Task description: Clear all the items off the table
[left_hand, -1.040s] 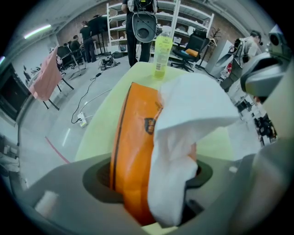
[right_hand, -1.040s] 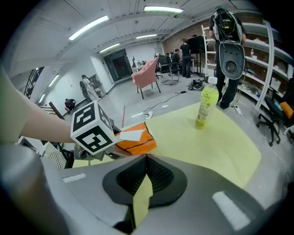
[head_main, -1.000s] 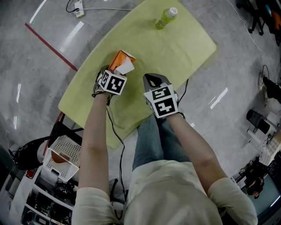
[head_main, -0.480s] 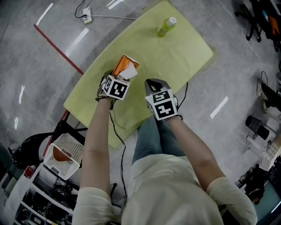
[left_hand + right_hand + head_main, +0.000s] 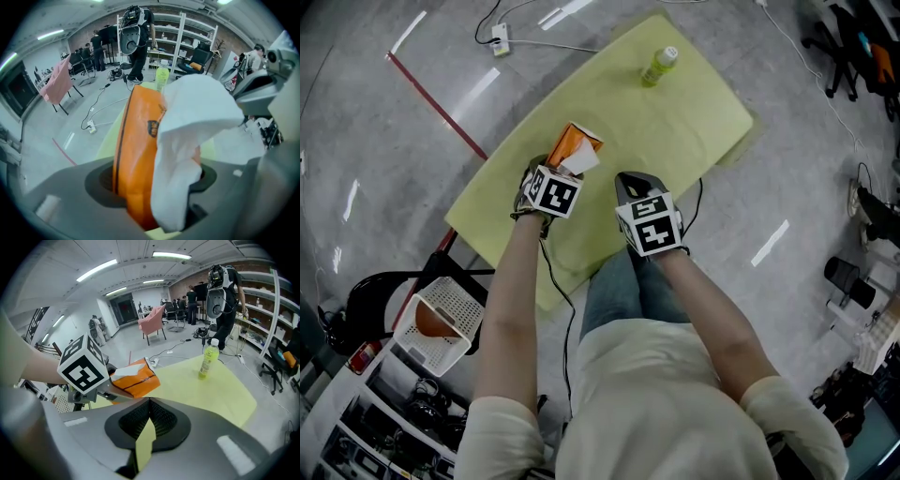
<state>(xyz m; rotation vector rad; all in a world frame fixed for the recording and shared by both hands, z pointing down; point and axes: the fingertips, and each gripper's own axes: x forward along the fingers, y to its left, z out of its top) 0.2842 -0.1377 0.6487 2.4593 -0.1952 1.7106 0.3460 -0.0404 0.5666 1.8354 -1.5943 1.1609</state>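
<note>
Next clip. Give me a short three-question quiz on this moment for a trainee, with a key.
1. What is between the jaws of the left gripper? A) a mug B) an orange tissue pack C) nothing
2. True or false: the jaws of the right gripper stand wide apart.
3. Which item stands at the far end of the table, away from both grippers?

Key: 1 B; 2 false, they are together with nothing held; 3 the green bottle.
</note>
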